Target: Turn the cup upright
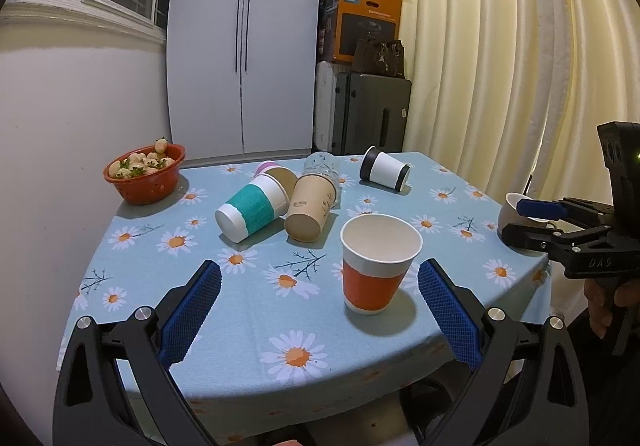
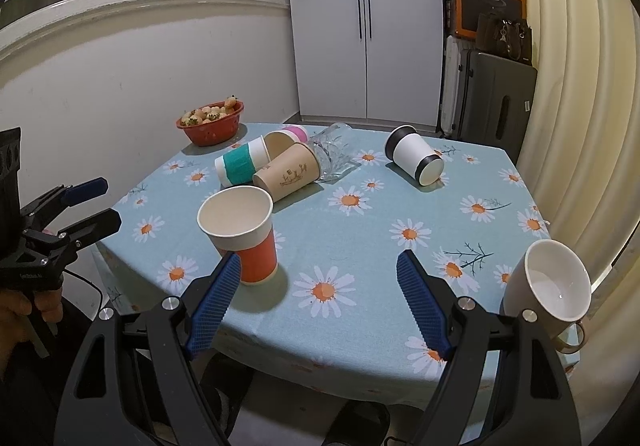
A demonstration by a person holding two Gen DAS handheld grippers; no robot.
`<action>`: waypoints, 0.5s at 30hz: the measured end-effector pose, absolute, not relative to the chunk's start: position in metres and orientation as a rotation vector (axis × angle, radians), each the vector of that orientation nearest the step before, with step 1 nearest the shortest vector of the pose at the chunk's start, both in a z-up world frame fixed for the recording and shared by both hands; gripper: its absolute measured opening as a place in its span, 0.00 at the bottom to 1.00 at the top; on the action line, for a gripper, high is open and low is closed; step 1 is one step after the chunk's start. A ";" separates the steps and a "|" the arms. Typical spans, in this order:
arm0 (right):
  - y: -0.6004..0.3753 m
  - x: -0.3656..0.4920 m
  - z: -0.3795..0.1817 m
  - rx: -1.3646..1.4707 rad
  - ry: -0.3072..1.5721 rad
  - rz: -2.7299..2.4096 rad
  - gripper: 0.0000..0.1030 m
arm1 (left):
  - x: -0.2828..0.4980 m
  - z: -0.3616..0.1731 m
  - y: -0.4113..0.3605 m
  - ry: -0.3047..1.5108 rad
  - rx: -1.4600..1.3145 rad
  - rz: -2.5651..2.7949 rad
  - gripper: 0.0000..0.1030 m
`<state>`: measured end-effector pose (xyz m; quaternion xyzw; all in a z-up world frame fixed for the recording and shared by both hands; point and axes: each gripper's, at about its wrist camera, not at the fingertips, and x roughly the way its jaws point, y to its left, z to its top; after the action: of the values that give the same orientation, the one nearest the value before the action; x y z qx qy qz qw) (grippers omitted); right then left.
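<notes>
While both tongs, left [image 1: 319,288] and right [image 2: 319,278], hang released, orange cup [image 1: 378,264] stands; grip teal cup [image 1: 251,212] mid-body, rotate base down onto surface [image 1: 248,310].

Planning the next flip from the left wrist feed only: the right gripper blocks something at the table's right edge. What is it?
Observer: A white mug, mouth up, empty.
Operator: Which way does the mouth of the black-and-white cup face?
Observer: It lies sideways, mouth toward the right wrist camera.
Operator: Is the right gripper holding anything?
Observer: No, it is open, nothing between its fingers.
</notes>
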<state>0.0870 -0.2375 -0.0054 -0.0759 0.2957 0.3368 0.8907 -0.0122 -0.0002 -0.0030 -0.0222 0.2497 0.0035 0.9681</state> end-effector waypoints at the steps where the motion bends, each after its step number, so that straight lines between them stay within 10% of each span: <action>1: -0.237 0.087 -0.006 -0.160 0.614 0.700 0.77 | -0.012 -0.003 -0.001 0.506 -0.044 0.007 0.94; 15: -0.235 0.087 -0.006 -0.168 0.617 0.707 0.80 | -0.012 -0.005 -0.005 0.510 -0.029 0.010 0.94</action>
<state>0.0872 -0.2353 -0.0058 -0.0807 0.2969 0.3403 0.8885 -0.0120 -0.0052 -0.0049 -0.0144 0.2522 0.0050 0.9675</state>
